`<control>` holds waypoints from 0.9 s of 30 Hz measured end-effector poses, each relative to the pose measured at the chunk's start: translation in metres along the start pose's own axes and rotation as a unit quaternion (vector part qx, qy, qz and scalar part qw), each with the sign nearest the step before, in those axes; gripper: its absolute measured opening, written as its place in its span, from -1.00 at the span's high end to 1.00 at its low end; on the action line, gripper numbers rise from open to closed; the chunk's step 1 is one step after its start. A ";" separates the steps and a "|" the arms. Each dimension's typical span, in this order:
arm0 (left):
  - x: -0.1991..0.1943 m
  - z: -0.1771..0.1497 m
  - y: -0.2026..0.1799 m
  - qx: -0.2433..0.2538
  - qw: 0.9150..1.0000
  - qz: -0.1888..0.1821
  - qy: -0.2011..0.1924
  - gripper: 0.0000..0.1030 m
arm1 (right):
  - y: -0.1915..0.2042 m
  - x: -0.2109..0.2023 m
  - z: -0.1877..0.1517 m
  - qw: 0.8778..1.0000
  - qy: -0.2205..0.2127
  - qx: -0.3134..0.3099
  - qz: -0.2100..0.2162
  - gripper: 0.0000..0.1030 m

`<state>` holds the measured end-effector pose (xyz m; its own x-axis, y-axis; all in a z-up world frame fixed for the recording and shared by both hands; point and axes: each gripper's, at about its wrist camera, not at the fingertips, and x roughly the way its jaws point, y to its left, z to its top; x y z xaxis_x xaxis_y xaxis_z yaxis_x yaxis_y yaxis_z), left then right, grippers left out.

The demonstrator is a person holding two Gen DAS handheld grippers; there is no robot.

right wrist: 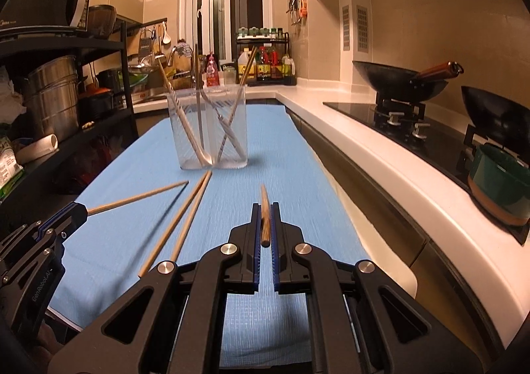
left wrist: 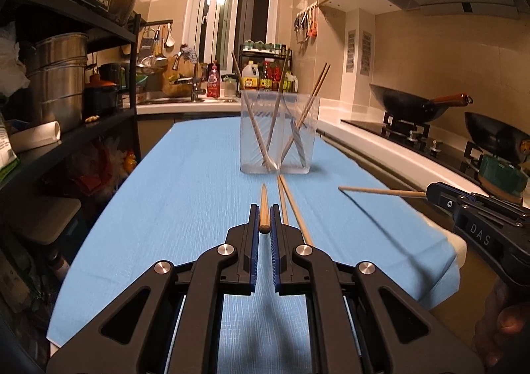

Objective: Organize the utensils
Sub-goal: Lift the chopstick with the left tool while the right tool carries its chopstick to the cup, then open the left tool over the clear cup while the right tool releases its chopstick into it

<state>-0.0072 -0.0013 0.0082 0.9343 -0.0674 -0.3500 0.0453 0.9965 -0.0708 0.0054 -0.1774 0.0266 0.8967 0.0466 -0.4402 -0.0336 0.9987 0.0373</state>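
A clear plastic holder (left wrist: 278,132) stands on the blue cloth (left wrist: 185,202) and holds several chopsticks and utensils; it also shows in the right wrist view (right wrist: 208,132). My left gripper (left wrist: 264,211) is shut on a wooden chopstick (left wrist: 264,205), held above the cloth and pointing toward the holder. My right gripper (right wrist: 265,211) is shut on another wooden chopstick (right wrist: 265,208); it also shows in the left wrist view (left wrist: 430,193) at the right. Two loose chopsticks (left wrist: 291,205) lie on the cloth in front of the holder, also in the right wrist view (right wrist: 185,211).
A black shelf rack (left wrist: 82,76) with steel pots stands to the left. A white counter (right wrist: 347,142) with a gas hob, two woks (right wrist: 400,82) and a green pot (right wrist: 500,182) runs along the right. A sink and bottles are behind.
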 end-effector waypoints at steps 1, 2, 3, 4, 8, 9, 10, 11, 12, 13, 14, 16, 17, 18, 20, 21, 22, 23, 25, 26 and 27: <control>-0.003 0.003 0.000 0.000 1.000 0.000 -0.005 0.87 | 0.000 -0.003 0.003 1.000 -0.004 0.000 0.001 0.89; -0.006 0.007 -0.001 0.002 1.000 0.000 -0.009 0.87 | 0.001 -0.005 0.007 1.000 -0.008 -0.001 0.002 0.89; -0.008 0.011 -0.001 0.003 1.000 0.000 -0.013 0.87 | 0.001 -0.008 0.011 1.000 -0.012 -0.002 0.003 0.89; -0.011 0.016 -0.001 0.005 1.000 0.000 -0.018 0.87 | 0.002 -0.011 0.015 1.000 -0.018 -0.005 0.005 0.89; -0.018 0.035 0.002 0.008 0.999 0.003 -0.035 0.87 | 0.005 -0.021 0.033 0.999 -0.037 -0.008 0.010 0.89; -0.019 0.040 0.003 0.008 0.999 0.005 -0.038 0.87 | 0.005 -0.024 0.039 0.999 -0.041 -0.008 0.010 0.89; -0.021 0.045 0.004 0.009 0.999 0.008 -0.042 0.87 | 0.004 -0.026 0.045 0.999 -0.047 -0.006 0.008 0.89; -0.023 0.051 0.005 0.010 0.999 0.011 -0.048 0.87 | 0.003 -0.028 0.050 0.999 -0.051 -0.003 0.008 0.89; -0.024 0.058 0.006 0.010 0.998 0.012 -0.055 0.87 | 0.002 -0.028 0.056 0.999 -0.054 -0.002 0.008 0.89; -0.025 0.065 0.006 0.011 0.998 0.012 -0.058 0.87 | 0.002 -0.029 0.062 0.998 -0.055 -0.002 0.009 0.89; -0.026 0.073 0.008 0.011 0.998 0.013 -0.062 0.87 | 0.002 -0.030 0.070 0.998 -0.057 -0.002 0.009 0.89; -0.025 0.091 0.012 0.007 0.998 0.012 -0.064 0.87 | 0.000 -0.031 0.087 0.998 -0.061 0.002 0.013 0.89; -0.024 0.102 0.015 0.004 0.998 0.007 -0.061 0.87 | -0.001 -0.031 0.095 0.998 -0.062 0.004 0.015 0.89; -0.022 0.111 0.017 0.003 0.998 0.003 -0.058 0.87 | -0.003 -0.031 0.103 0.998 -0.065 0.010 0.016 0.89; -0.020 0.128 0.022 0.001 0.999 -0.002 -0.053 0.87 | -0.007 -0.030 0.122 0.997 -0.067 0.023 0.018 0.89; -0.017 0.138 0.024 0.000 0.999 -0.008 -0.046 0.87 | -0.009 -0.028 0.133 0.997 -0.066 0.027 0.021 0.89; -0.015 0.145 0.026 -0.001 0.999 -0.012 -0.040 0.87 | -0.009 -0.027 0.141 0.997 -0.066 0.031 0.023 0.89; -0.012 0.154 0.029 -0.002 0.999 -0.014 -0.036 0.87 | -0.011 -0.025 0.151 0.997 -0.064 0.036 0.028 0.89; -0.005 0.171 0.031 0.002 0.999 -0.025 -0.025 0.87 | -0.012 -0.017 0.169 0.997 -0.057 0.042 0.040 0.89; 0.001 0.180 0.031 0.004 0.999 -0.033 -0.015 0.87 | -0.011 -0.014 0.177 0.997 -0.054 0.044 0.042 0.89; 0.004 0.186 0.031 0.004 0.999 -0.038 -0.010 0.87 | -0.011 -0.010 0.185 0.997 -0.053 0.044 0.046 0.89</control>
<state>0.0642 0.0390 0.1784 0.9349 -0.1413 -0.3255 0.1185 0.9890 -0.0887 0.0789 -0.1925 0.1966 0.9331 0.1302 -0.3351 -0.0821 0.9846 0.1541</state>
